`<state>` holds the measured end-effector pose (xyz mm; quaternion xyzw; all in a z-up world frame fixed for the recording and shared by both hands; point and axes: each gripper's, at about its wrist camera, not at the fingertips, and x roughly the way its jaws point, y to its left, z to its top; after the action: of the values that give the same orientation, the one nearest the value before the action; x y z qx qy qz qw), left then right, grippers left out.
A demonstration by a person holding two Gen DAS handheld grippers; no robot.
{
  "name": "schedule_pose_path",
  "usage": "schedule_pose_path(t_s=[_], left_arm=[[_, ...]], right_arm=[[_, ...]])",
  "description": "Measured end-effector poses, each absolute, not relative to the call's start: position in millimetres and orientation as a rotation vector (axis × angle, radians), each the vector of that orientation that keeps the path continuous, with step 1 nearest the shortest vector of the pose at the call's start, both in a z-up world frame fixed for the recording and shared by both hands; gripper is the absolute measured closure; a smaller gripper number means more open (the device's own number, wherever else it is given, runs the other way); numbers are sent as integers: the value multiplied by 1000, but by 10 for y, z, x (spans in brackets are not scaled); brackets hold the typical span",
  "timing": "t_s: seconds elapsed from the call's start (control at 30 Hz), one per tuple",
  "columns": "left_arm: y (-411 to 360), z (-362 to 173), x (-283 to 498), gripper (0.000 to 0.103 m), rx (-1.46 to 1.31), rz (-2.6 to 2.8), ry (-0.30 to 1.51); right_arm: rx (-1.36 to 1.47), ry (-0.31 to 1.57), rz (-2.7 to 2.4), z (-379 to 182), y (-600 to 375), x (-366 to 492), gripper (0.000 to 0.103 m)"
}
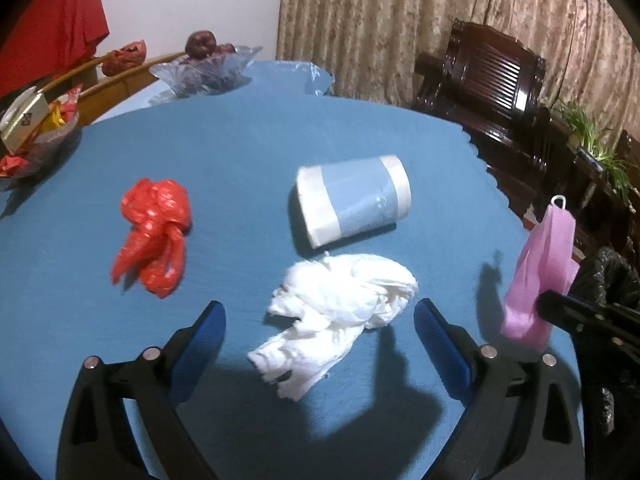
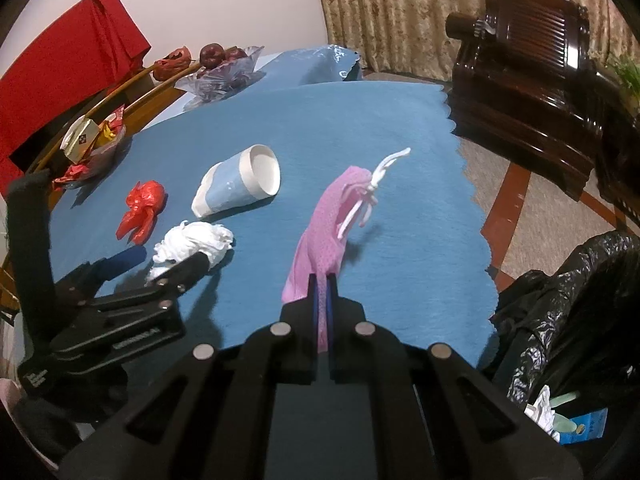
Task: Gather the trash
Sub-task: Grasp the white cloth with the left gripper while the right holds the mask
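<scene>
A crumpled white tissue [image 1: 340, 320] [image 2: 196, 240] lies on the blue table cloth [image 1: 248, 152]. My left gripper [image 1: 320, 308] [image 2: 164, 260] stands open with its blue pads on either side of the tissue, not pressing it. Behind it a blue and white paper cup [image 1: 354, 204] [image 2: 236, 184] lies on its side. A crumpled red plastic bag [image 1: 154, 232] [image 2: 142, 208] sits to the left. My right gripper [image 2: 324, 278] [image 1: 560, 304] is shut on a pink face mask [image 2: 328, 216] [image 1: 540, 264] with white loops, held above the cloth.
A bin lined with a black bag [image 2: 560, 300] [image 1: 608, 276] stands off the table's right edge. A glass fruit bowl [image 1: 208, 68] and a snack dish [image 1: 36, 132] sit at the far left. A dark wooden chair [image 2: 532, 68] stands beyond the table.
</scene>
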<state>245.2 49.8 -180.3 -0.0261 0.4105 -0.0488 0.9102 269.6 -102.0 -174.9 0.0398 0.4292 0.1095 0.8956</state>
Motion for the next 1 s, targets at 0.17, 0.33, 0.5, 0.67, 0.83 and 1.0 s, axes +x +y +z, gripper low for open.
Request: schedule_pose_path(t_s=[0.17, 0.33, 0.5, 0.67, 0.83, 1.0], left_arm=[[429, -1862, 2469, 52, -48, -132, 880], [411, -1837, 2418, 75, -60, -146, 875], [429, -1742, 2312, 83, -83, -149, 856], [441, -1570, 2162, 84, -73, -139, 833], [471, -1428, 2015, 84, -78, -126, 820], [477, -1274, 1833, 84, -71, -115, 789]], right_arm=[[87, 902, 228, -1780, -1046, 2709, 100], [98, 912, 231, -1810, -1038, 2693, 100], [100, 907, 239, -1775, -1020, 2648, 100], [99, 892, 249, -1682, -1003, 2573, 100], [91, 882, 259, -1567, -985, 2458, 100], [91, 863, 270, -1431, -978, 2326, 100]])
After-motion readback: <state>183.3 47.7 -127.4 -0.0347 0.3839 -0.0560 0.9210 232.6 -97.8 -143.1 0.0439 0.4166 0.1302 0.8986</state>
